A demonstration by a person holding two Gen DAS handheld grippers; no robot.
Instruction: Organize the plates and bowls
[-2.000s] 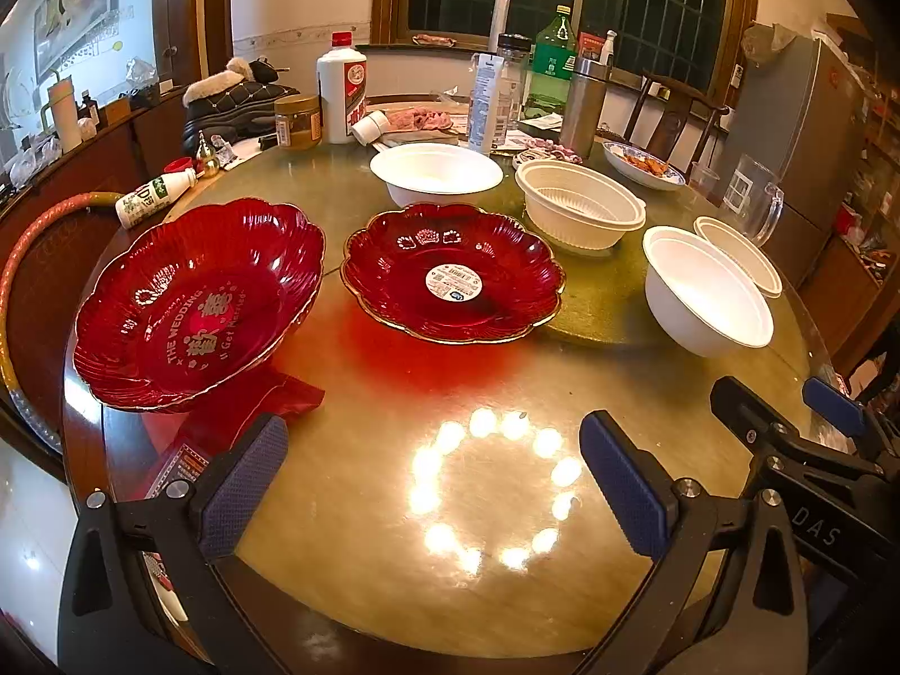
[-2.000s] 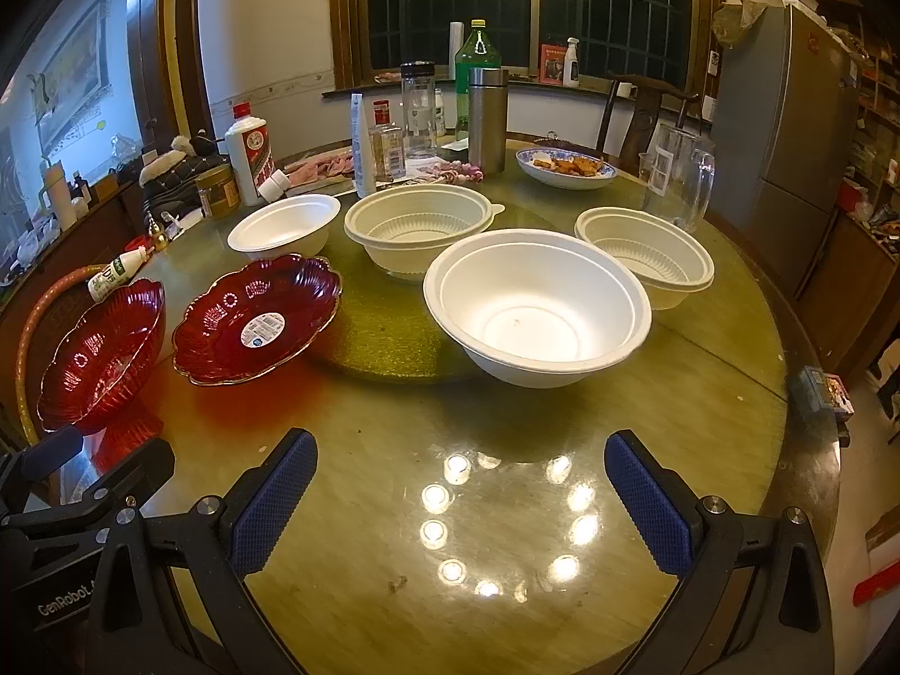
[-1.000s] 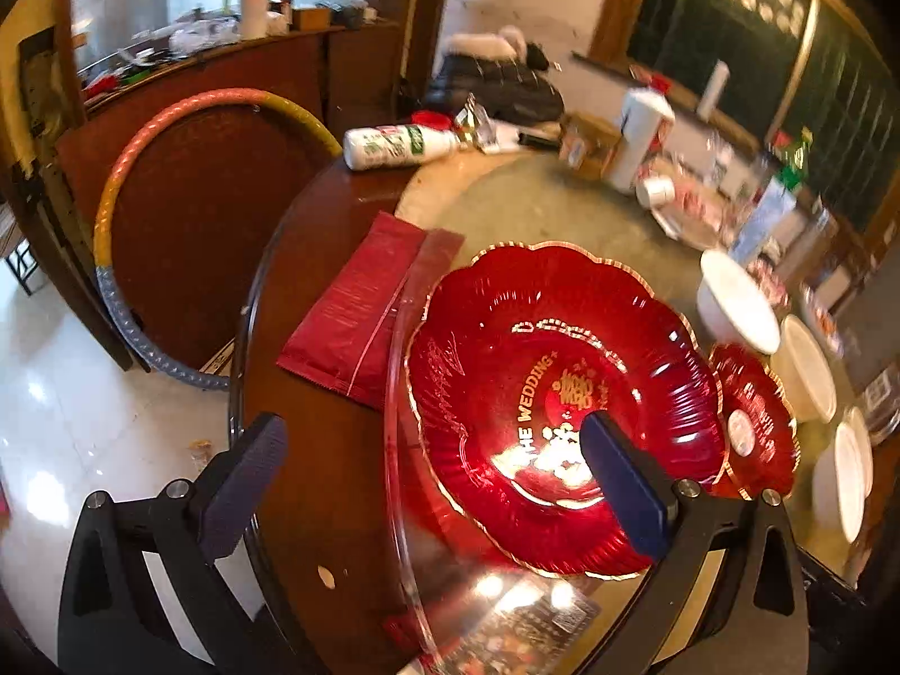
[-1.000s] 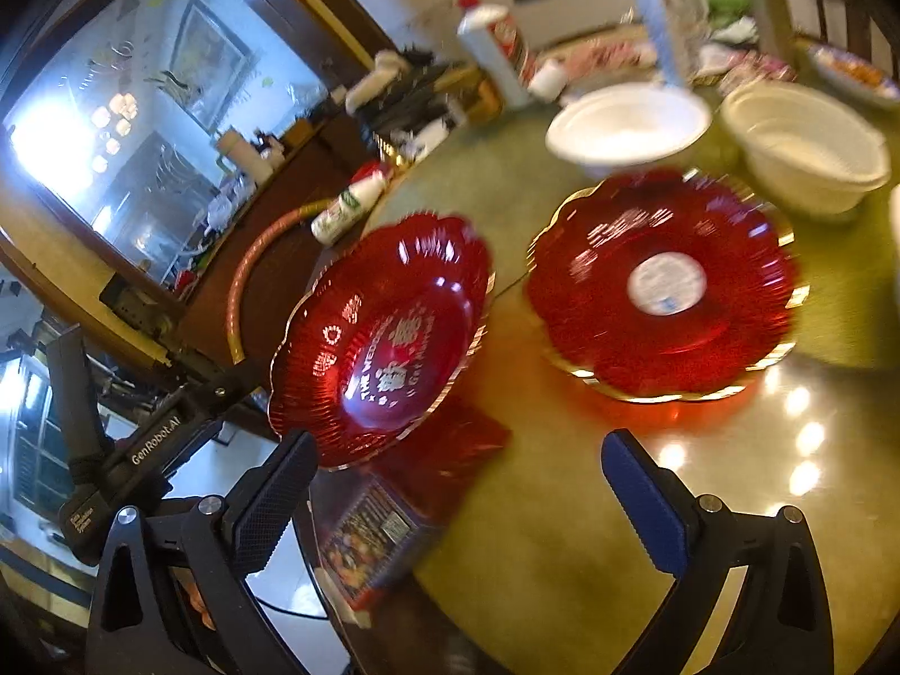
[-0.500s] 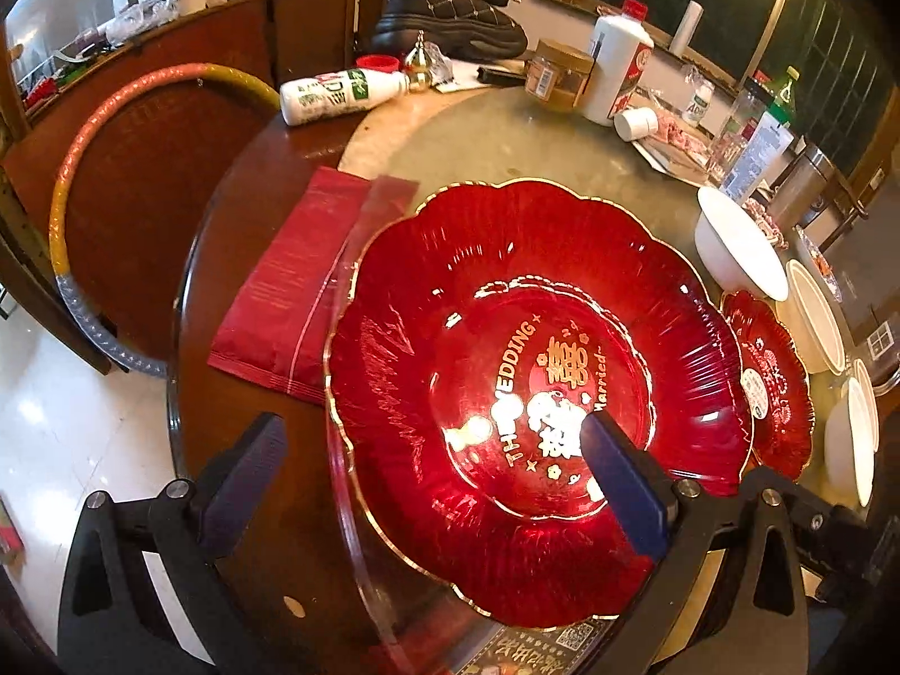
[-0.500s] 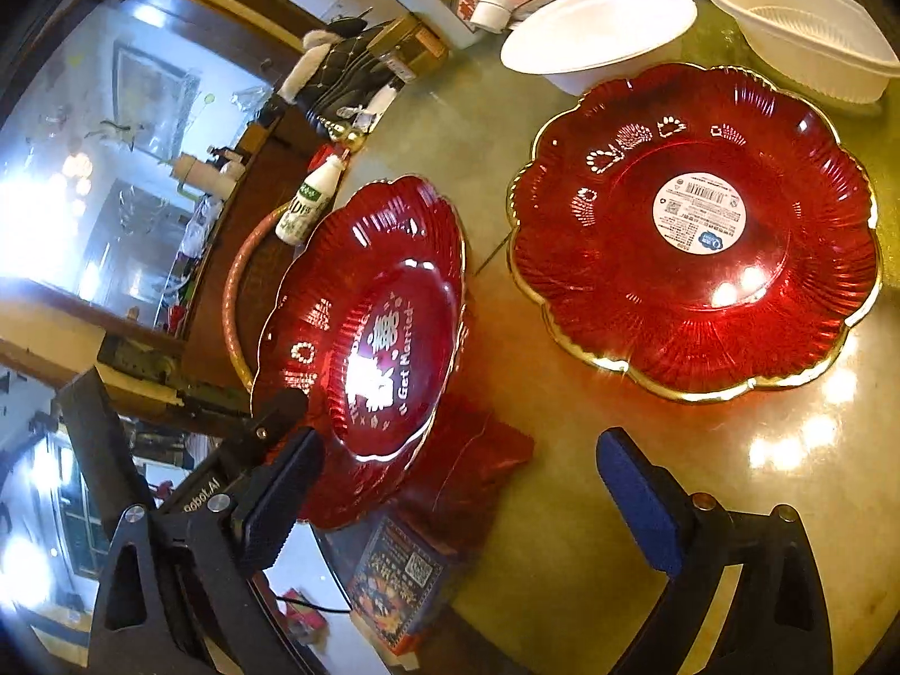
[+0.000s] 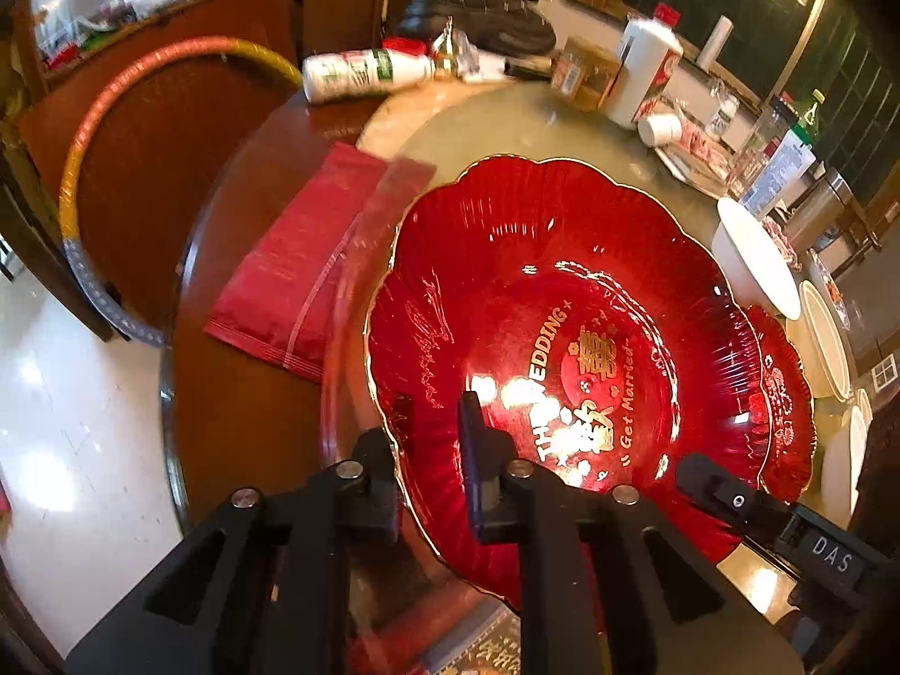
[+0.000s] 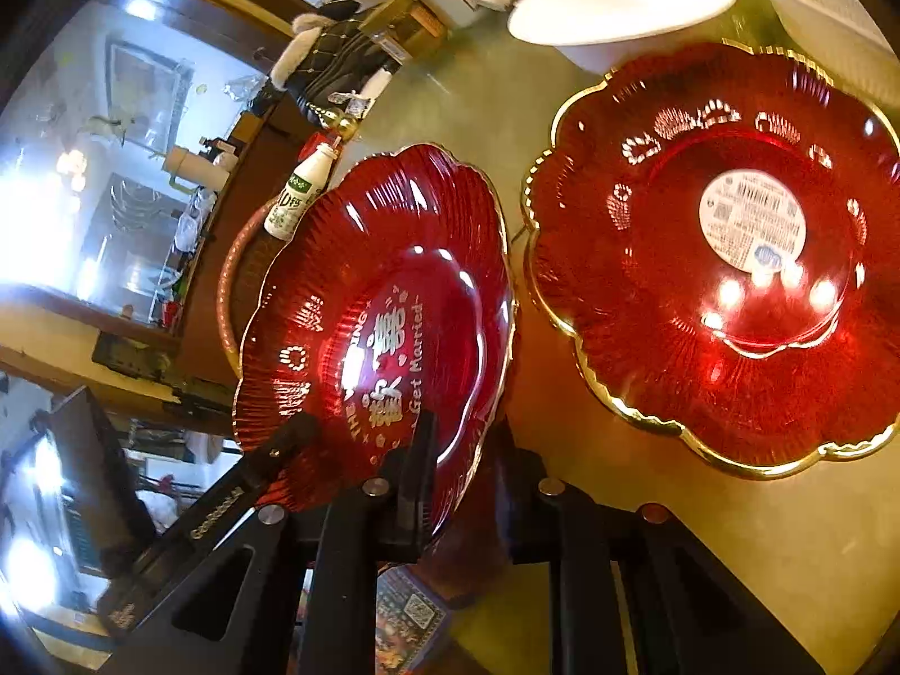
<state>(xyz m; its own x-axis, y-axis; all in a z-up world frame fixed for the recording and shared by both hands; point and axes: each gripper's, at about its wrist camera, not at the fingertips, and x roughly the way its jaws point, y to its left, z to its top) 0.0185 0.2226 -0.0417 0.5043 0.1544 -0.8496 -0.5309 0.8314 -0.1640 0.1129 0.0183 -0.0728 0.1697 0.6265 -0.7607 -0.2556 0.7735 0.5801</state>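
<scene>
Behind the red plate (image 7: 562, 337), one left claw (image 7: 430, 467) finger hides.

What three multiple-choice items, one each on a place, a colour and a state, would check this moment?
1. Where does the stickered plate lie?
A. On the table, beside the lettered plate
B. Inside a white bowl
C. On the floor

2. What colour edges both plates?
A. Silver
B. Gold
C. Black

3. How is the left gripper?
A. Open above the table
B. Shut on a bottle
C. Shut on the lettered plate's rim

Key: 1 A, it lies flat on the table next to the lettered plate; 2 B, both scalloped rims shine gold; 3 C, its pads pinch the near rim.
</scene>
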